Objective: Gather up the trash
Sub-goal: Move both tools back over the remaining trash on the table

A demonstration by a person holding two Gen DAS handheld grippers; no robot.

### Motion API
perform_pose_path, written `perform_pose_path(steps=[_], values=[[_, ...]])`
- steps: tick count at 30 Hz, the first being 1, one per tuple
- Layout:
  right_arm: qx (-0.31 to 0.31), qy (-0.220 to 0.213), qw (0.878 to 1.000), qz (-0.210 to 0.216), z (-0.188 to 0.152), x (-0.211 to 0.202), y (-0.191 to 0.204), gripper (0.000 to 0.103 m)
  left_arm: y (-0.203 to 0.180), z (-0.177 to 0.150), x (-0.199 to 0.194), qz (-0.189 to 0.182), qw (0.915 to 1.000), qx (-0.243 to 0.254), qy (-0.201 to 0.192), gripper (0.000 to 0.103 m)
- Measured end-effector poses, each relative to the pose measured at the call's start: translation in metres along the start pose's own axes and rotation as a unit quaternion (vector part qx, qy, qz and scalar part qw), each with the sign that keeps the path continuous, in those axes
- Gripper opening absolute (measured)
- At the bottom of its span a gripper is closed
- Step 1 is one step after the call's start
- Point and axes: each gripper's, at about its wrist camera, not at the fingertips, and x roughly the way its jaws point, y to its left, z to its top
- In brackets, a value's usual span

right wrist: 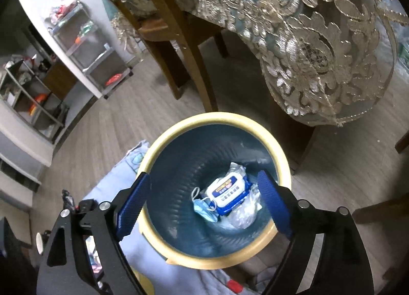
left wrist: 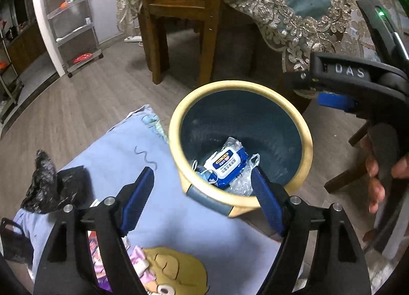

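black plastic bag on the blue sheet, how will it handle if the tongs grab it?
The black plastic bag is crumpled with peaks standing up, so probably thin film: floppy, and likely to collapse between the pads. It looks very light for its bulk. The glossy wrinkles suggest it may slip, so a bunched fold seems the safer hold.

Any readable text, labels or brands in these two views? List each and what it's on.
"DAS": raised letters on the black body of the right gripper, seen from the left wrist view.
Wipes pack in the trash bin: blue-and-white label with a yellow band and printed rows, too small and blurred to read in either view.
Printed packaging behind the left gripper: blurred and partly hidden, unreadable.
Nothing else legible.
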Motion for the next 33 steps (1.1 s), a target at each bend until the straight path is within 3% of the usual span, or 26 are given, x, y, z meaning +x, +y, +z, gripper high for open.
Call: perform_pose_path(steps=[11, 21, 27, 33], values=[[-0.074, -0.013, 0.997, 0.018, -0.018, -0.026, 0.052, 0.092, 0.059, -0.046, -0.088, 0.047, 0.9980, -0.034, -0.026, 0.080], [-0.199, -0.031, 0.979, 0.042, -0.060, -0.057, 0.127, 0.094, 0.137, -0.110, -0.173, 0.102, 0.9900, -0.086, -0.045, 0.084], [-0.232, -0.022, 0.971, 0.060, -0.092, -0.063, 0.154, 0.094, 0.168, -0.158, -0.193, 0.106, 0.9861, -0.121, -0.042, 0.086], [-0.237, 0.007, 0.969, 0.068, -0.124, -0.052, 0.177, 0.094, 0.199, -0.198, -0.182, 0.113, 0.9791, -0.166, -0.029, 0.086]])
